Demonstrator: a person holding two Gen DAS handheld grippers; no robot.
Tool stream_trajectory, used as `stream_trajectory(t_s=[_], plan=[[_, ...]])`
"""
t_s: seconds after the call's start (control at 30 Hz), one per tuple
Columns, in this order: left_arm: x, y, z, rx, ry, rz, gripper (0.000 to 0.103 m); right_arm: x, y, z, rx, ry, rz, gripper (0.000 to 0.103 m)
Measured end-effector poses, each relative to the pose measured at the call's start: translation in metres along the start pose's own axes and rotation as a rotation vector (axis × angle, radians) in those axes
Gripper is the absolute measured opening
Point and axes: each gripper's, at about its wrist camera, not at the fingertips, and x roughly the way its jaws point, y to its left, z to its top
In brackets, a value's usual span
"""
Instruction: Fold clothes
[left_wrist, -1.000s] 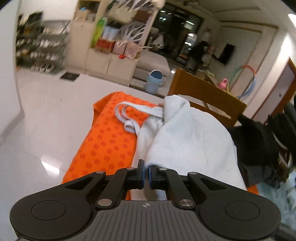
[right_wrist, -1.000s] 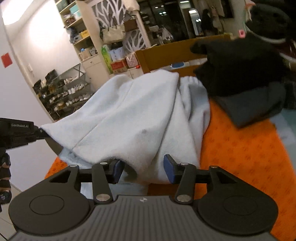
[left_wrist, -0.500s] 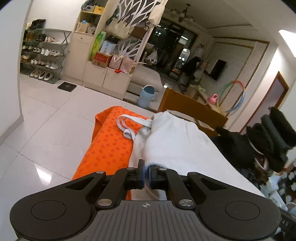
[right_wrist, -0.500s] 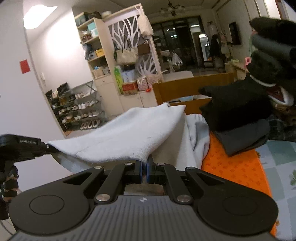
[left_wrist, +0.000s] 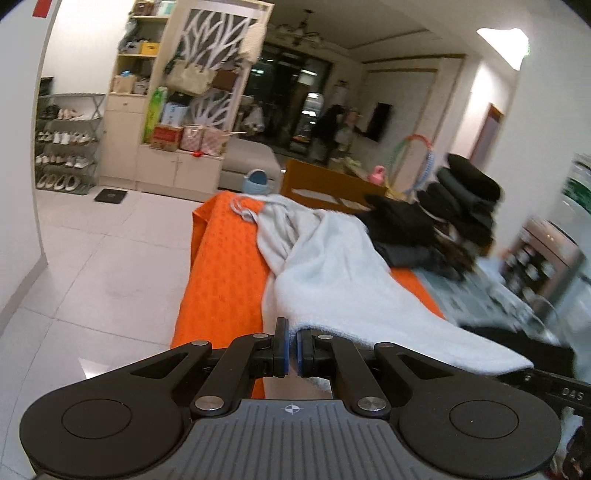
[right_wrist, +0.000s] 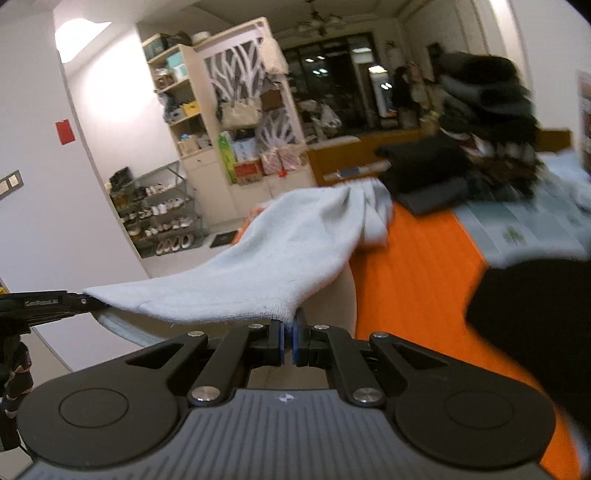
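Left wrist view puts my left tool (left_wrist: 289, 350) pinched tight on the near hem of a pale grey garment (left_wrist: 332, 273), with only a sliver of cloth between the blue pads. From that tool the fabric runs forward and to the right, lifted at my end and trailing onto the orange cover (left_wrist: 221, 266) of the tabletop further ahead. Its far end lies bunched, with a looped strap or drawstring (left_wrist: 242, 210) showing at the far left.

Right wrist view shows my right tool (right_wrist: 288, 341) likewise clamped on a corner of the same hem. The edge stretches leftward from it to the left tool (right_wrist: 79, 301), so the hem hangs taut between the two. Ahead and right of this tool sits a heap of dark clothes (right_wrist: 461, 147). Something black and blurred (right_wrist: 535, 325) crowds the near right; I cannot tell what it is.

As I judge it, the fold is barely begun: both corners are secured and the garment is raised, but no crease is laid, and the far half is crumpled. Left to do: spread it flat, fold it over, and square it. Whether the dark heap is already folded I cannot tell.
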Motion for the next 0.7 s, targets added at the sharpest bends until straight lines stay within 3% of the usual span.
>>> stream_trajectory(t_s=[0.3, 0.7], plan=[[-0.112, -0.007, -0.078, 0.103, 0.024, -0.071, 0.006, -0.133, 0.039, -0.117, 0.085, 0.04, -0.102, 0.005], [-0.225, -0.03, -0.142, 0.181, -0.017, -0.101, 0.006, -0.254, 0.069, -0.188, 0.097, 0.041, -0.121, 0.005]])
